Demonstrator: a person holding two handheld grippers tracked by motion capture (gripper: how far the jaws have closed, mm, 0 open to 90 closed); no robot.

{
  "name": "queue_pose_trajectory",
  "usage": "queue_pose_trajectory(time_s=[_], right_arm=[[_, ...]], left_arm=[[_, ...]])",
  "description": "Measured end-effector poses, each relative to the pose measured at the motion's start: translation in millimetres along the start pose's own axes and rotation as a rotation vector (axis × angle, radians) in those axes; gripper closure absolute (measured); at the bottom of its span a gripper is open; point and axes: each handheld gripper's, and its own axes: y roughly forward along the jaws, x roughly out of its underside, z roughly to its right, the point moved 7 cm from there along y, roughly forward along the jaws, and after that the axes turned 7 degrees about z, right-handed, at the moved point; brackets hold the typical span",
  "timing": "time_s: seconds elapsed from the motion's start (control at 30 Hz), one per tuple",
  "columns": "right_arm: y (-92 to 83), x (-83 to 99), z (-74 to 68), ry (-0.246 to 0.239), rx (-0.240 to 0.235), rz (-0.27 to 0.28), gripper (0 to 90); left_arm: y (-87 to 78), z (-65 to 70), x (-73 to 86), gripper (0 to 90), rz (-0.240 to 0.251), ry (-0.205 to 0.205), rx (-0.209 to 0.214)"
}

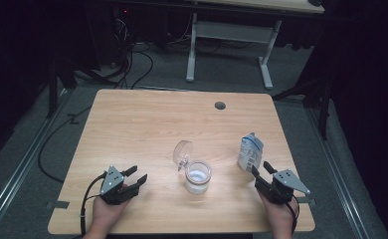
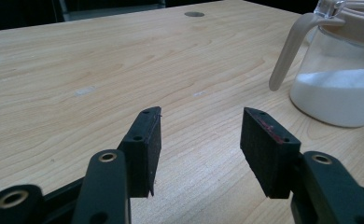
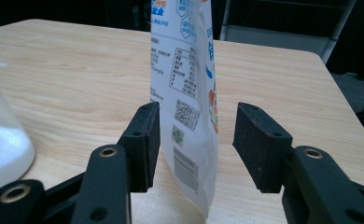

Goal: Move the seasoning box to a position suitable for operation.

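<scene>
Left tongs (image 1: 135, 176) sit at lower left of the high view, low over the desk (image 1: 147, 124), jaws spread with nothing between them; in the left gripper view (image 2: 201, 135) just bare wood shows in the gap. Glass jar (image 1: 198, 176) stands upright at lower centre of the high view, partly filled with white powder, its clear hinged lid (image 1: 183, 153) flipped open and leaning back toward upper left. In the left gripper view the jar (image 2: 339, 88) is at the upper right edge, well apart from those jaws, with a beige handle-like piece (image 2: 290, 51) hanging off its rim. Right tongs (image 1: 261, 169) are at lower right of the high view, pointing up-frame at the standing pouch (image 1: 250, 152), a white-and-blue printed bag that stands upright right of the jar, near the desk's right edge. In the right gripper view (image 3: 196, 142) the pouch (image 3: 189, 93) stands edge-on between the two jaws, closer to the left jaw; a clear gap shows on the right side, and I can't tell whether the left pad touches it. So the right tongs are spread around the pouch, not pinching it. The jar's white fill (image 3: 3, 144) shows at the lower left edge of that view. Small grey grommet hole (image 1: 220, 105) sits in the desk at upper centre.
</scene>
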Motion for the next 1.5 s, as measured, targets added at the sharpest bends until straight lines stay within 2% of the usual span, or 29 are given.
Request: queue_pose_trajectory(time_s=[0.4, 0.73, 0.93, 1.2, 1.3, 1.5], right_arm=[[-13.1, 4.5, -14.9, -0.045, -0.007, -0.01, 51.0], [-15.0, 7.4, -34.1, -0.073, -0.046, -0.02, 51.0], [-8.4, 10.8, -52.6, -0.073, -0.097, -0.044, 50.9], [7.4, 15.3, -76.8, -0.075, -0.156, -0.091, 56.7], [12.4, 12.1, -83.2, -0.074, -0.157, -0.09, 59.7], [24.4, 6.0, -93.7, -0.082, -0.165, -0.088, 61.8]], left_arm=[[0.5, 1.3, 0.4, 48.9, -0.007, 0.01, 0.005], [0.7, 1.6, 0.3, 49.0, -0.006, 0.011, 0.007], [0.2, 0.7, 0.0, 50.0, -0.004, 0.016, -0.011], [0.4, 0.9, -0.3, 51.1, -0.008, 0.022, -0.023], [0.3, 0.5, -0.9, 51.3, -0.012, 0.011, -0.021], [1.1, 3.5, -2.6, 52.8, -0.025, -0.042, -0.004]])
